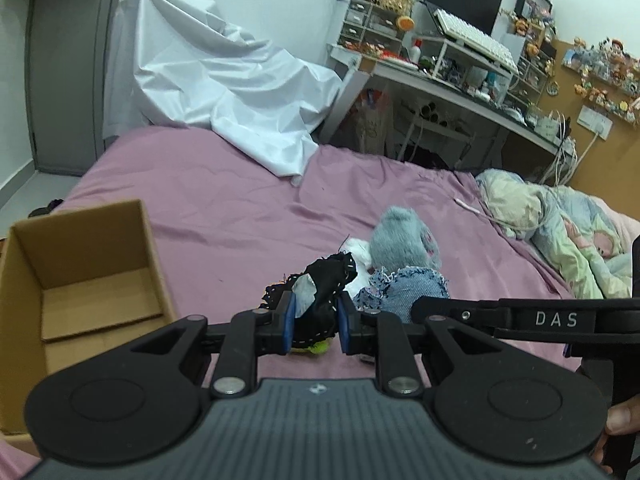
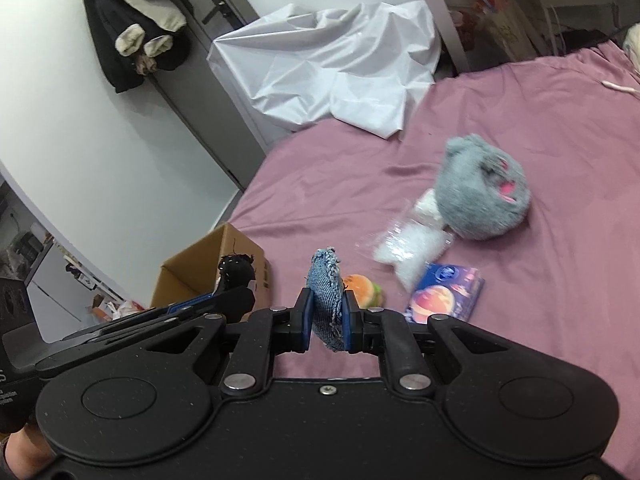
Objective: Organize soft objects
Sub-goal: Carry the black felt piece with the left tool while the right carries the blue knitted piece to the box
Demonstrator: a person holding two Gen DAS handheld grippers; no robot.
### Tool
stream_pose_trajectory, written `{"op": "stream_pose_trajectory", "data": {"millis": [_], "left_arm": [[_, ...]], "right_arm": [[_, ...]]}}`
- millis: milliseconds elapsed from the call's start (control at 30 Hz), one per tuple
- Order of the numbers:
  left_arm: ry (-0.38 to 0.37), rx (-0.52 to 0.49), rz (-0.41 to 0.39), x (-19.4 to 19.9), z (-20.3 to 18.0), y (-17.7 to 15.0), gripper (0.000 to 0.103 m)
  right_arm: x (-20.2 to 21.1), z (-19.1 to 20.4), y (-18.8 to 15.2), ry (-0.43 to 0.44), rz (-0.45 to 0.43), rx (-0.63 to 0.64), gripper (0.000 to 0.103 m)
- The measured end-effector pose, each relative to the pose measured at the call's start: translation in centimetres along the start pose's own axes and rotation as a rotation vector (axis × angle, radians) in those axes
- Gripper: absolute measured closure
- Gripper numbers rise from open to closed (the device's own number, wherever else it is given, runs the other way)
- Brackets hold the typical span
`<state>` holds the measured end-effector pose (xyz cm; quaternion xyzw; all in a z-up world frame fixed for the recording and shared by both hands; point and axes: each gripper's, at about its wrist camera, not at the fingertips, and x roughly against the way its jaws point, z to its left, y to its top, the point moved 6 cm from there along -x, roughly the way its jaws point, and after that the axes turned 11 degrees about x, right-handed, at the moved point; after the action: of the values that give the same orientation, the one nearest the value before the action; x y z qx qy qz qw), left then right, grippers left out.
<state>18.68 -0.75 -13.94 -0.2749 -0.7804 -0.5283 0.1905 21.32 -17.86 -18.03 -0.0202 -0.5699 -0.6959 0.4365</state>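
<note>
left gripper point(image 1: 313, 322) clamped on black lace cloth point(image 1: 326, 280), raised just right of open cardboard box point(image 1: 80, 264) | right gripper point(image 2: 327, 320) pinching denim pad point(image 2: 326, 296) | on pink bedsheet point(image 2: 520, 300): grey plush point(image 2: 482, 188), burger toy point(image 2: 364, 290), clear bag point(image 2: 408, 248), blue packet point(image 2: 444, 292)

bedsheet point(image 2: 500, 128) mauve | plush toy point(image 2: 482, 190) grey | denim piece point(image 2: 326, 296) blue | box point(image 1: 80, 264) tan

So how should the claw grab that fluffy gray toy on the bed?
Come straight down from above and pinch the small rounded bump at the top of the gray plush. The main body looks too wide and round for the fingers, while that bump is narrower. The side toward the clear plastic bag is crowded, and the bed beyond it is bare. Both claws are full now.
</note>
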Motion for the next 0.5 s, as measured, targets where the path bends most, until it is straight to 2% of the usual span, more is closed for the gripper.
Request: {"op": "stream_pose_trajectory", "data": {"millis": [500], "left_arm": [[0.087, 0.07, -0.095, 3.6, 6.5, 3.5, 0.082]], "right_arm": [[-2.2, 5.6, 3.2, 0.067, -0.04, 0.084, 0.088]]}}
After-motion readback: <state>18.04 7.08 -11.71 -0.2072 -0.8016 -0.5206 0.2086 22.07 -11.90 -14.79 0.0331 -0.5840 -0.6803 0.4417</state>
